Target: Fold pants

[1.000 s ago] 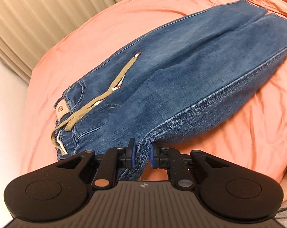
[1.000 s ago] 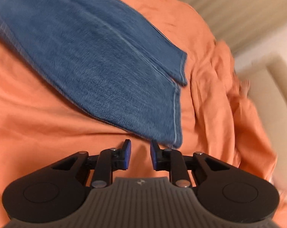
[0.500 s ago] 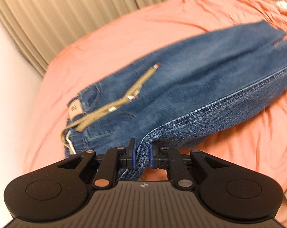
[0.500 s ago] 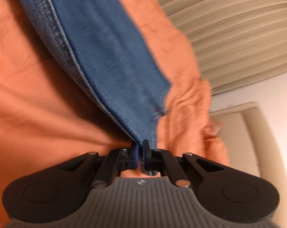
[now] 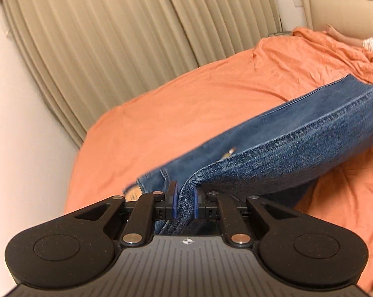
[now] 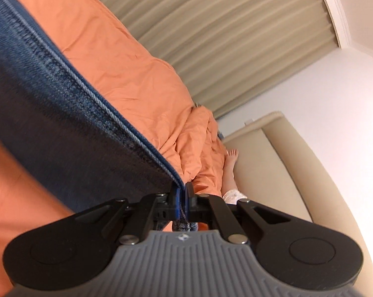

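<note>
Grippers, left (image 5: 184, 201) and right (image 6: 181, 201), both clenched on jeans (image 5: 297, 146), now hoisted off orange bedspread (image 5: 186, 113) near its curtain-side edge after lying flat; right newly clamped, ready for fold.

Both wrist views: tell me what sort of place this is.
Most likely a bedroom: an orange bedsheet covers a bed with a padded beige headboard, and pleated beige curtains hang behind it.
</note>
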`<state>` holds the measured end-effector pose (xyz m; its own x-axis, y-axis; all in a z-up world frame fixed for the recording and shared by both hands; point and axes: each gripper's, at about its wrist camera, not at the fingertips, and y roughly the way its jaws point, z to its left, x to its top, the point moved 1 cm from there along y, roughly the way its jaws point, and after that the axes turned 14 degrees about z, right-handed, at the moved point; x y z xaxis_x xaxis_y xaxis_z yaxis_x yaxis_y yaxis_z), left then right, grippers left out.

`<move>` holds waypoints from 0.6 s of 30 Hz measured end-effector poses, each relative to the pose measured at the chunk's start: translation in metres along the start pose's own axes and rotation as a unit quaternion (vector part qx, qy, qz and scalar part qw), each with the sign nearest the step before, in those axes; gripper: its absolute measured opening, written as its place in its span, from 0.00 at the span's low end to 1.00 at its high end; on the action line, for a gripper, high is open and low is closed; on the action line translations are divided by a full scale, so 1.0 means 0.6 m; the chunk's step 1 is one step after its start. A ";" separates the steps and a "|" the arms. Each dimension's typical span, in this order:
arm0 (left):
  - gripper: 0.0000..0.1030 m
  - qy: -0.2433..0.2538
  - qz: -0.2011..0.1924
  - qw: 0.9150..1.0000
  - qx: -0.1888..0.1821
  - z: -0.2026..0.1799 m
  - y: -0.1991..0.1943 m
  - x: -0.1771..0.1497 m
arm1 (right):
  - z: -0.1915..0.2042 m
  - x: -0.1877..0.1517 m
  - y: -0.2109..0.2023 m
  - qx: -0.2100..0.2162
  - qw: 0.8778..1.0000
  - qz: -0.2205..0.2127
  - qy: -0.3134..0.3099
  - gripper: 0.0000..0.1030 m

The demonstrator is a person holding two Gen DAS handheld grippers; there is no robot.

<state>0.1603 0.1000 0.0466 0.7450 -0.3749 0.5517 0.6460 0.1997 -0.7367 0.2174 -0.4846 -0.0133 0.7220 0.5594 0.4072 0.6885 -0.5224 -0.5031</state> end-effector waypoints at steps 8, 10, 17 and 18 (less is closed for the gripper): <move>0.12 0.055 0.024 0.998 0.016 0.007 0.122 0.128 | 0.020 0.130 0.122 -0.006 0.998 0.050 -0.027 0.00; 0.12 0.065 0.039 0.997 0.013 0.009 0.169 0.156 | 0.029 0.169 0.166 -0.007 0.998 0.059 -0.036 0.00; 0.13 0.042 0.120 0.992 -0.022 -0.004 0.392 0.228 | 0.111 0.286 0.343 0.002 0.991 0.101 -0.082 0.00; 0.13 0.042 0.134 0.990 -0.024 -0.009 0.422 0.227 | 0.129 0.298 0.367 0.005 0.990 0.107 -0.093 0.00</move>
<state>0.4248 0.0945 -0.0668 0.8706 -0.3886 0.3017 0.4175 0.2592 -0.8710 0.4926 -0.4498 -0.1102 0.8250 0.5467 0.1430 0.5201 -0.6357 -0.5705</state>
